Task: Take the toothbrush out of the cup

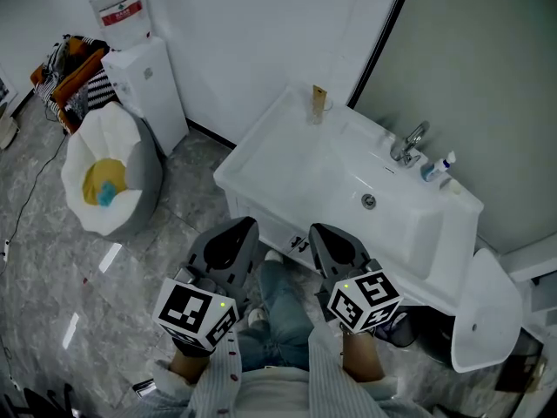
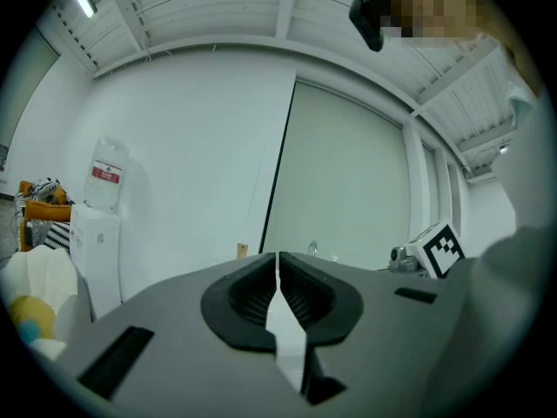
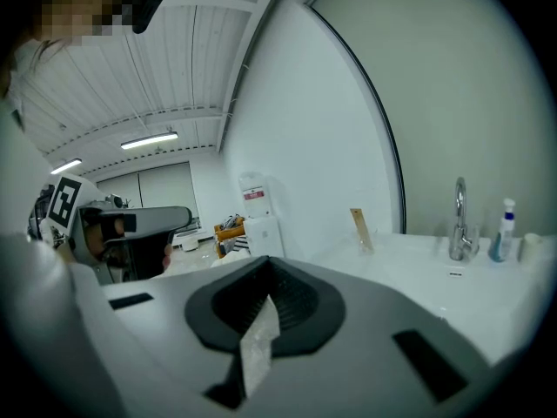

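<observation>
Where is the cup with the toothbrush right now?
In the head view, the cup stands on the sink's back left corner by the wall, with the toothbrush standing in it, left of the faucet.

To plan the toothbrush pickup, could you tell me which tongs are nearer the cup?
Right, by a little. The right tongs face the cup across the sink; the left tongs sit further left.

Overhead; two low views toward sink [image 1: 265,159]
</observation>
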{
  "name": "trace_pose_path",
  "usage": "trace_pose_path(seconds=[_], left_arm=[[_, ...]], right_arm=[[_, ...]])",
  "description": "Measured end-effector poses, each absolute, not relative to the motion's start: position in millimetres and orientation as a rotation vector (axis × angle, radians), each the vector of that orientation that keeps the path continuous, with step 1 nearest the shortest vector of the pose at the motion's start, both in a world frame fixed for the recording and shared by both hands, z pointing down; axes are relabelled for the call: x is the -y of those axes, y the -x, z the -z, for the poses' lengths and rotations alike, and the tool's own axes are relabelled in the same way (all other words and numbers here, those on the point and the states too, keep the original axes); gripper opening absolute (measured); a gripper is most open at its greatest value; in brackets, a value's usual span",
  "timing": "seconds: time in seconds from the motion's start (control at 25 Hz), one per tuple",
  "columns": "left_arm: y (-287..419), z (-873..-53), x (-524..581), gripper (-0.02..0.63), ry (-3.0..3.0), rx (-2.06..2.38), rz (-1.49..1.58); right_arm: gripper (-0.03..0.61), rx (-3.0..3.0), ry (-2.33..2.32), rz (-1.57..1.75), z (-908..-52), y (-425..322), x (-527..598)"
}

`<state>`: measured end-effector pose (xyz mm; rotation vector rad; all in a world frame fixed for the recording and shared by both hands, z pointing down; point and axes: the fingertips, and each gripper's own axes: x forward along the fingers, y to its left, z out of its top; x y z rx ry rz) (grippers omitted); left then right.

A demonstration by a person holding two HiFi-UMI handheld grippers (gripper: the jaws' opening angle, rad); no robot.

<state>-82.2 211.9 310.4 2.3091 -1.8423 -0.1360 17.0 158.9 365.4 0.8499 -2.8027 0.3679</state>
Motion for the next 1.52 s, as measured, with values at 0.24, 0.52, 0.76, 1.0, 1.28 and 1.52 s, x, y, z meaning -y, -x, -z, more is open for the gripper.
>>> trace_pose_path(seconds=[0.24, 0.52, 0.76, 1.0, 1.28, 1.52], left_arm=[[96.4, -316.8, -184.2, 0.026, -2.302, 1.865, 0.127], [120.3, -319.5, -123.3, 0.026, -2.306, 1.856, 0.102], [130.0, -317.0, -53.8, 0.026, -2.321, 1.819, 0.084], [135.2, -309.7, 13.5, 0.026, -2.347, 1.775, 0.061], [132.6, -313.2, 79.8, 0.026, -2.374, 1.725, 0.015], [129.7, -320.1, 117.3, 0.026, -2.388, 1.682, -0.014]], right_arm=[[0.011, 2.815, -0.858, -0.376, -371.2, -6.8, -121.5], [0.011, 2.813, -0.861, -0.403, -377.0, 20.3, -62.8], [0.011, 2.797, -0.877, -0.426, -375.8, 34.3, 1.6], [0.011, 2.784, -0.901, -0.449, -370.1, 44.2, 62.0], [0.011, 2.764, -0.935, -0.462, -370.9, 45.0, 123.7], [0.011, 2.746, -0.97, -0.473, -375.0, 44.1, 158.3]])
